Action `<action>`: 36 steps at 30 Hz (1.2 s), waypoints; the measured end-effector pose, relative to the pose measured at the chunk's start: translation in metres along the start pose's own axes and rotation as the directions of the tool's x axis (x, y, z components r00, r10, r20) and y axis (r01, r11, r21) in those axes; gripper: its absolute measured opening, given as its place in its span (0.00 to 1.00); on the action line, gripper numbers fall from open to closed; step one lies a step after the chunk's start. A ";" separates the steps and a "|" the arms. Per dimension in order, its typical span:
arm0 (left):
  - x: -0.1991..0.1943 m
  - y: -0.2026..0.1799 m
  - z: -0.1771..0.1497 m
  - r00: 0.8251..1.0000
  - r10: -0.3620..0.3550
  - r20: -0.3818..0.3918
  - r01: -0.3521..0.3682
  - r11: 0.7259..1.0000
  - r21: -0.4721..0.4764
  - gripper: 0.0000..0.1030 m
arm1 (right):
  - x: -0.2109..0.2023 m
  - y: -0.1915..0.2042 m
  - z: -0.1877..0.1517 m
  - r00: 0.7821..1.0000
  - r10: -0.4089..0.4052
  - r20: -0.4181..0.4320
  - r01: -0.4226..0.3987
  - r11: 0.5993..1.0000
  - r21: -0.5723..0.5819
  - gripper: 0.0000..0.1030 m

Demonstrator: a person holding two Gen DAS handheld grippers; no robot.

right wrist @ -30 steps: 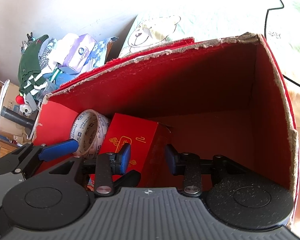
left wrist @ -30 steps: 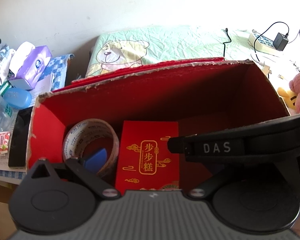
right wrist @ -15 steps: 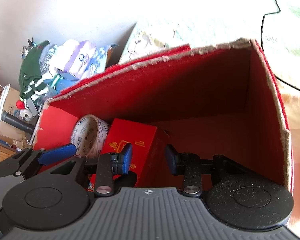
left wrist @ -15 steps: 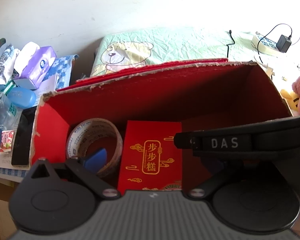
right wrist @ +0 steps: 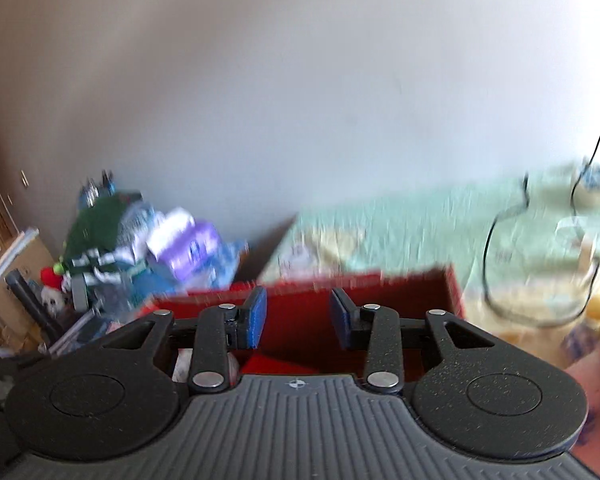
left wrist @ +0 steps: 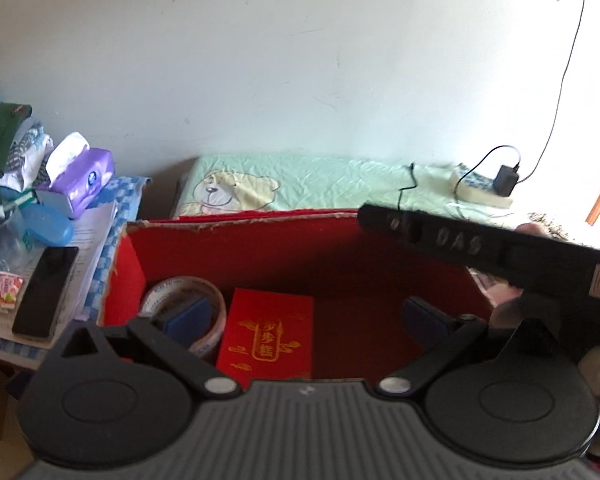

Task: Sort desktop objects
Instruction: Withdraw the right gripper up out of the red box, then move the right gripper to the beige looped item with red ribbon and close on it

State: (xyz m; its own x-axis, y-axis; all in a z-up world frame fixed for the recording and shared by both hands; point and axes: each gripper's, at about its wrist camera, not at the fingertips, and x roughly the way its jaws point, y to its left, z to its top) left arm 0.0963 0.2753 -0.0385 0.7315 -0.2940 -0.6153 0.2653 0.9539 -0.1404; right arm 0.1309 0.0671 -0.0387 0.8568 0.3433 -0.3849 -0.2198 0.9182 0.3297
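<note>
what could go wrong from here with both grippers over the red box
1. The right gripper is open and empty above the box, and its view is badly blurred, so a fast swing might clip the rim.
2. The left gripper hangs wide open over the tape roll and red packet; dropping lower could knock them.
3. Both grippers sit close and may collide.

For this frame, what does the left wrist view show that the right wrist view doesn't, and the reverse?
Only the left wrist view shows the tape roll and red packet clearly inside the box, a black phone, and the charger.

Only the right wrist view, which is blurred, shows the open right claw and a cardboard carton.

Both show the red box, purple tissue pack and green bear cloth.
</note>
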 end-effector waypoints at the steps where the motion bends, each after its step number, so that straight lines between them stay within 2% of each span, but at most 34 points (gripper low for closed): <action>1: -0.005 0.002 -0.003 1.000 -0.007 0.003 0.007 1.000 -0.015 0.99 | -0.007 0.001 0.003 1.000 0.002 0.029 -0.002 1.000 -0.001 0.40; 5: -0.019 0.007 -0.014 1.000 0.021 -0.003 -0.022 0.999 -0.047 0.99 | -0.035 -0.001 0.008 0.994 0.012 0.106 -0.013 1.000 0.010 0.43; 7: -0.026 0.012 -0.021 1.000 0.004 -0.018 -0.006 0.998 -0.062 0.99 | -0.050 -0.001 0.005 0.990 0.010 0.138 -0.011 1.000 0.005 0.60; 8: -0.030 0.014 -0.025 1.000 -0.004 -0.024 0.002 0.997 -0.071 0.99 | -0.059 -0.004 0.001 0.988 0.004 0.151 -0.005 1.000 0.003 0.63; 13: -0.043 0.023 -0.043 0.998 -0.014 -0.063 0.008 0.994 -0.107 0.99 | -0.093 -0.014 -0.022 0.988 -0.034 0.150 0.044 0.997 -0.065 0.65; 18: -0.053 0.017 -0.058 0.996 0.038 -0.085 -0.046 0.995 -0.093 0.99 | -0.113 -0.022 -0.042 0.997 0.011 0.079 -0.006 0.998 -0.062 0.65; 24: -0.062 0.013 -0.075 0.990 0.044 -0.130 -0.062 0.988 -0.138 0.99 | -0.112 -0.021 -0.064 0.994 0.092 -0.059 -0.092 0.996 0.006 0.65; 31: -0.064 -0.008 -0.105 0.979 -0.002 -0.203 -0.032 0.986 -0.165 0.99 | -0.105 -0.023 -0.085 0.954 0.198 -0.225 -0.179 0.979 0.100 0.61; 36: -0.060 -0.033 -0.117 0.973 -0.007 -0.230 -0.024 0.991 -0.131 0.98 | -0.104 -0.033 -0.101 0.918 0.228 -0.324 -0.178 0.968 0.176 0.53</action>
State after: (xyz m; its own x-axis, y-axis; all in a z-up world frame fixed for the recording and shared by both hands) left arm -0.0301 0.2685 -0.0879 0.5655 -0.2789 -0.7762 0.1633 0.9603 -0.2261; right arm 0.0017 0.0208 -0.0966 0.5855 0.5883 -0.5578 -0.2833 0.7931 0.5392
